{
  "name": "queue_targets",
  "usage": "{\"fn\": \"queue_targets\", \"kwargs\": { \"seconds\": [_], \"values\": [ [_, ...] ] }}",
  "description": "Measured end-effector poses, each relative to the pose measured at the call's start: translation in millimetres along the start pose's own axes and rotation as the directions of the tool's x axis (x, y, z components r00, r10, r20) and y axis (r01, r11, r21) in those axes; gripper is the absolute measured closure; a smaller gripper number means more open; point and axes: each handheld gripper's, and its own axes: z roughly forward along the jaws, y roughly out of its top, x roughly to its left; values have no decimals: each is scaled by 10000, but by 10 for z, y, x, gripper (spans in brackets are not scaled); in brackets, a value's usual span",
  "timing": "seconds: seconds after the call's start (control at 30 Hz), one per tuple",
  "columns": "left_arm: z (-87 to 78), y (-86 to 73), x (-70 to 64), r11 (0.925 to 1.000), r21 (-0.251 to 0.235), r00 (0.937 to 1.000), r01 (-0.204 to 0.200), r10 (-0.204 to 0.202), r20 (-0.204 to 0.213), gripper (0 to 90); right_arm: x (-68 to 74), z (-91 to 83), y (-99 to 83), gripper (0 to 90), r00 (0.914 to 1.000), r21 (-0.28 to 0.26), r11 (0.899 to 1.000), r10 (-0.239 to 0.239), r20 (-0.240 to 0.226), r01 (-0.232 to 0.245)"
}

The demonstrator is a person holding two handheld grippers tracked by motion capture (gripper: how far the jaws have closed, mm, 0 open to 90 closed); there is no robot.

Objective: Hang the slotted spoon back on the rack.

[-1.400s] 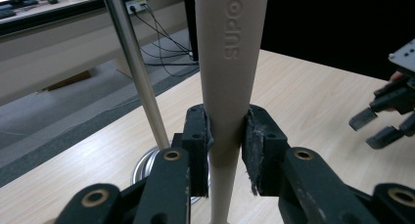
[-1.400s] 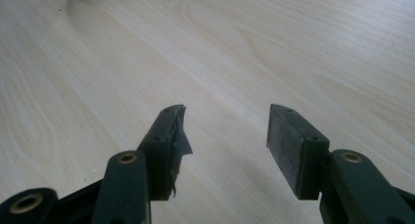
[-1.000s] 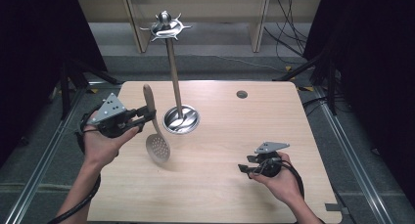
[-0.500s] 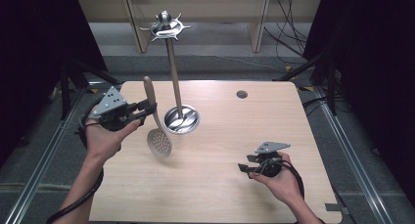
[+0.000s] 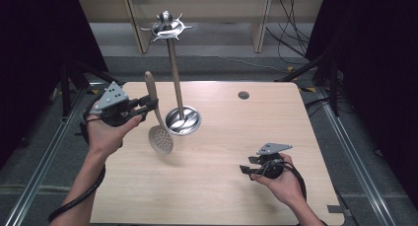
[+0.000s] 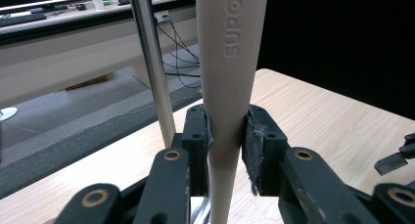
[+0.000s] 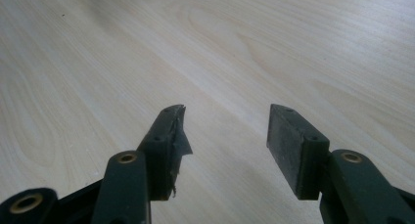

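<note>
We hold the skimmer [image 5: 156, 118] by its handle, clamped in the left gripper [image 5: 148, 105], its perforated head hanging above the table [image 5: 222, 186] just beside the rack [image 5: 173, 78]. Hooking it may fail — the handle could swing and strike the pole, or slip. The right gripper [image 5: 246, 165] rests spread and empty on pale wood; dark curtains surround us.

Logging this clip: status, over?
Left gripper shut on skimmer, lifted beside stand. Right gripper open, low over table. Nothing obstructing.
</note>
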Motion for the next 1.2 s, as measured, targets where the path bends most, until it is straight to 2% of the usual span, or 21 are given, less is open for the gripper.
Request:
{"fn": "queue_targets", "kwargs": {
  "seconds": [0.03, 0.07, 0.1, 0.17, 0.2, 0.23, 0.27, 0.3, 0.33, 0.37, 0.53, 0.57, 0.73, 0.93, 0.97, 1.07, 1.1, 1.2],
  "values": [
    [3, 3, 3, 10000, -9, 10000, 2, -2, -10, 717, 1, 0, 0, 486, 10000, 5, 10000, 3, -4, -3],
    [-1, 2, -9, 9997, 95, 9997, 226, -226, -44, 717, 0, 0, -1, 485, 10000, 12, 10000, 0, -5, 0],
    [12, 12, 7, 10000, -19, 10000, 63, -63, -32, 717, -6, 4, -1, 486, 10000, -17, 10000, -91, 11, 91],
    [26, 26, 20, 10000, -24, 9999, 80, -80, -109, 717, -5, 6, -1, 485, 10000, -15, 10000, -92, 5, 92],
    [32, 30, 22, 9999, -22, 9998, 111, -111, -151, 717, 14, 5, -3, 485, 9999, 28, 9999, 124, -29, -123],
    [32, 28, 8, 9992, 66, 9990, 388, -387, -225, 717, 4, 8, -2, 485, 10000, -6, 10000, -17, -34, 17],
    [50, 38, 27, 9998, -43, 9996, 204, -205, -204, 717, 4, 8, -2, 485, 10000, 0, 10000, -13, -37, 13],
    [50, 38, 27, 9998, -43, 9996, 204, -205, -204, 717, 4, 8, -2, 485, 10000, 0, 10000, -13, -37, 13],
    [50, 35, 15, 9989, 43, 9986, 458, -457, -262, 717, 4, 7, -2, 485, 10000, -3, 10000, -8, -48, 8],
    [69, 44, 35, 9997, -85, 9995, 209, -211, -237, 717, 4, 7, -2, 485, 10000, -3, 10000, -8, -48, 8],
    [96, 59, 42, 9997, -48, 9992, 250, -251, -326, 717, 3, 4, -2, 485, 10000, 10, 10000, -16, -24, 16],
    [92, 56, 23, 9985, 45, 9978, 547, -545, -373, 717, 3, 5, -2, 485, 10000, -26, 10000, -12, -40, 12],
    [124, 70, 37, 9982, 25, 9977, 599, -598, -311, 717, 11, 0, -2, 485, 9999, 5, 9999, 101, -34, -101],
    [143, 108, 58, 9980, -10, 9974, 632, -632, -347, 717, -2, -10, 6, 485, 10000, -79, 10000, -29, 4, 29],
    [154, 120, 79, 9991, -141, 9988, 390, -394, -304, 717, -2, -10, 6, 485, 10000, -79, 10000, -29, 4, 29],
    [159, 137, 93, 9993, -142, 9989, 343, -348, -328, 717, -2, -7, 5, 485, 10000, -88, 9999, -55, -11, 55],
    [154, 138, 79, 9981, -23, 9974, 612, -613, -387, 717, -2, -7, 6, 485, 10000, -93, 9999, -60, -13, 60],
    [164, 146, 83, 9978, -47, 9970, 663, -664, -408, 717, -2, -8, 6, 484, 10000, -102, 9999, -57, -11, 57]
  ]
}}
